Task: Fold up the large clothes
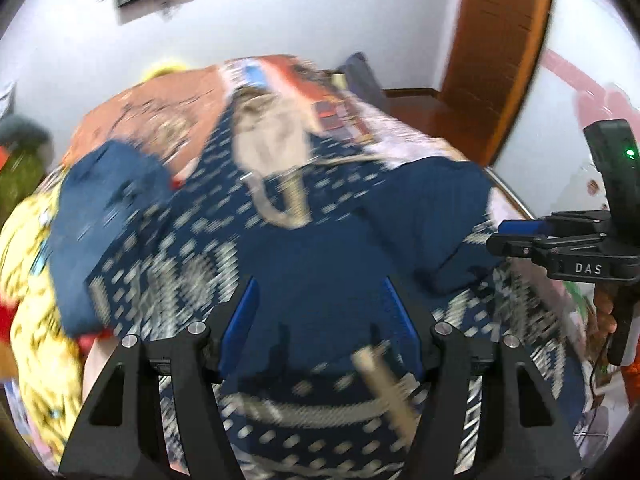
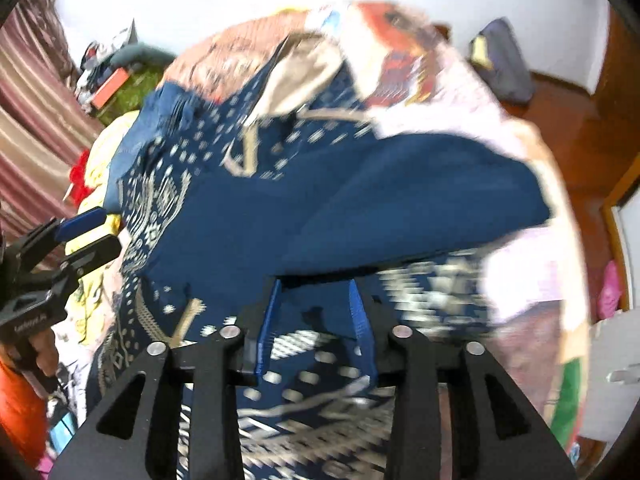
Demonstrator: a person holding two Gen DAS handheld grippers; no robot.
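A large navy garment (image 1: 320,240) with a white and beige woven pattern lies spread over the bed, blurred by motion. A plain navy part (image 2: 400,200) is folded across its middle, and a beige lining (image 1: 272,140) shows at the far end. My left gripper (image 1: 320,284) hovers over the near patterned part, open, blue pads (image 1: 246,308) wide apart with nothing pinched. My right gripper (image 2: 315,284) is open just above the fold's near edge, and no cloth is clamped between its pads (image 2: 360,320). Each gripper shows in the other's view: the right gripper (image 1: 516,236), the left gripper (image 2: 88,236).
An orange patterned bedsheet (image 1: 152,108) covers the bed beyond the garment. Yellow patterned cloth (image 1: 32,280) and a blue cloth (image 1: 100,208) lie at the left. A wooden door (image 1: 500,40) and wood floor (image 2: 560,128) are at the right, a striped curtain (image 2: 32,100) at the left.
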